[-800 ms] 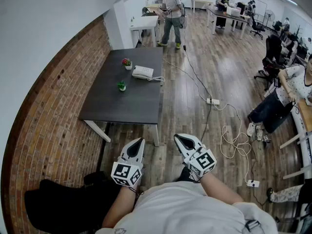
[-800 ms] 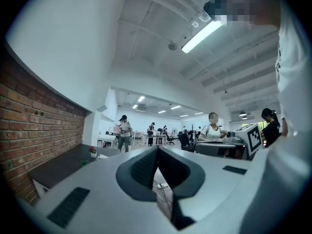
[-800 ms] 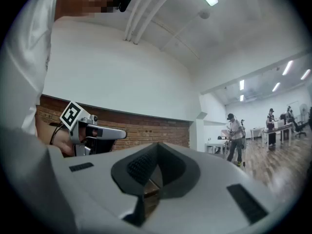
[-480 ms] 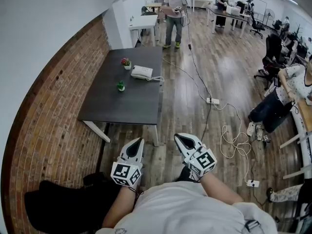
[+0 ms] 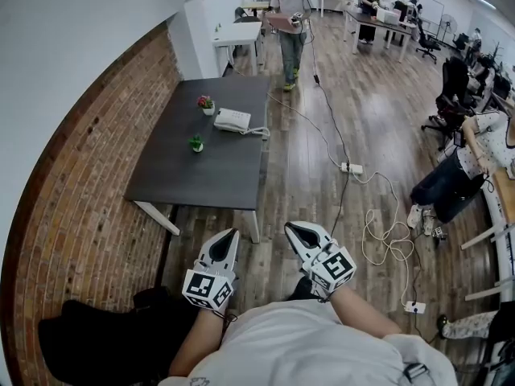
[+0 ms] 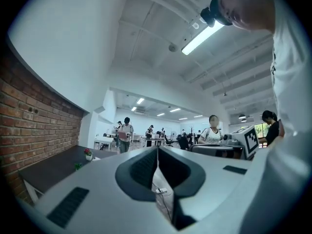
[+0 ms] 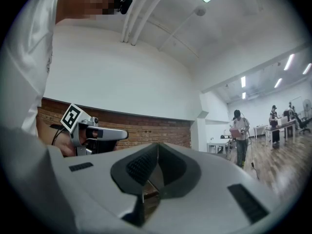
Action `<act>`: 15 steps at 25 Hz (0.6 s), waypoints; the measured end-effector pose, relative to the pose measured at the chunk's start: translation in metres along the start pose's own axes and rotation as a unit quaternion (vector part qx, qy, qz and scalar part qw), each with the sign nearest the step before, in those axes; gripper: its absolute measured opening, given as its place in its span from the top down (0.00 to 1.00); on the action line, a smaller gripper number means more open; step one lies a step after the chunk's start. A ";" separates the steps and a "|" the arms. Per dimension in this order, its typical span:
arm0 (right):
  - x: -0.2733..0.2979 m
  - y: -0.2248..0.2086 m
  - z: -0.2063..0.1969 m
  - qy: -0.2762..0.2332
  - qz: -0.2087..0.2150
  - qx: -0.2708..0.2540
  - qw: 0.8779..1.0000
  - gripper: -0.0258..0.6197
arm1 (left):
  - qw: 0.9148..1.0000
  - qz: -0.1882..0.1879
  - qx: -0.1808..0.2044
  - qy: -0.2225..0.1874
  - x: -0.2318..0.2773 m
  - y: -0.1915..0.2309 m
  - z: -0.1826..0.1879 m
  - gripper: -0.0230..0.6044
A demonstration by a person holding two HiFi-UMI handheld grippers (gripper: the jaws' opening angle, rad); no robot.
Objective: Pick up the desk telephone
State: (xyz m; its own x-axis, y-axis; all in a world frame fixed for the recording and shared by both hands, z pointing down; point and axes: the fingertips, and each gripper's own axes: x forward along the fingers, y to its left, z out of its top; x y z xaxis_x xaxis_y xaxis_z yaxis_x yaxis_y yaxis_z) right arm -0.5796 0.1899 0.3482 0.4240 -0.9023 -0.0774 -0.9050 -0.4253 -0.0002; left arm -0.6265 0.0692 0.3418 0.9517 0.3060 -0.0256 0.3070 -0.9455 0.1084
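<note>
Both grippers held level in front of the person, left gripper (image 5: 223, 246) and right gripper (image 5: 302, 236) jaws pressed together, nothing between. Telephone (image 5: 233, 120) sits on the dark table (image 5: 217, 171), well apart from both.

Bright, even indoor light comes from ceiling strip lamps (image 6: 202, 35), the nearest one glaring white. The wooden floor (image 5: 378, 111) carries a pale sheen. A soft shadow lies under the dark table (image 5: 209, 167). Wide-angle bending curves the brick wall (image 5: 88, 191), and both gripper views fade to black at their corners
</note>
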 end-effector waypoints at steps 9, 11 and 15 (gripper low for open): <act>0.011 -0.050 -0.009 0.010 0.017 -0.001 1.000 0.64 | 1.000 -0.017 -0.008 0.013 0.064 -0.005 -0.019 0.55; 0.011 -0.067 -0.012 0.014 0.019 -0.002 1.000 0.62 | 0.999 -0.023 -0.010 0.020 0.085 -0.008 -0.026 0.54; 0.007 -0.113 -0.016 0.017 0.015 0.000 1.000 0.60 | 0.999 -0.039 -0.013 0.030 0.136 -0.017 -0.038 0.53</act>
State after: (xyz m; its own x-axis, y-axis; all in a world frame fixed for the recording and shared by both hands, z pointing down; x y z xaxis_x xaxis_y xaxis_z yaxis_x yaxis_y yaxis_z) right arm -0.4741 0.2307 0.3639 0.3982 -0.9162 -0.0440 -0.9171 -0.3987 0.0020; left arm -0.5029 0.1312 0.3739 0.9224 0.3855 0.0247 0.3792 -0.9156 0.1336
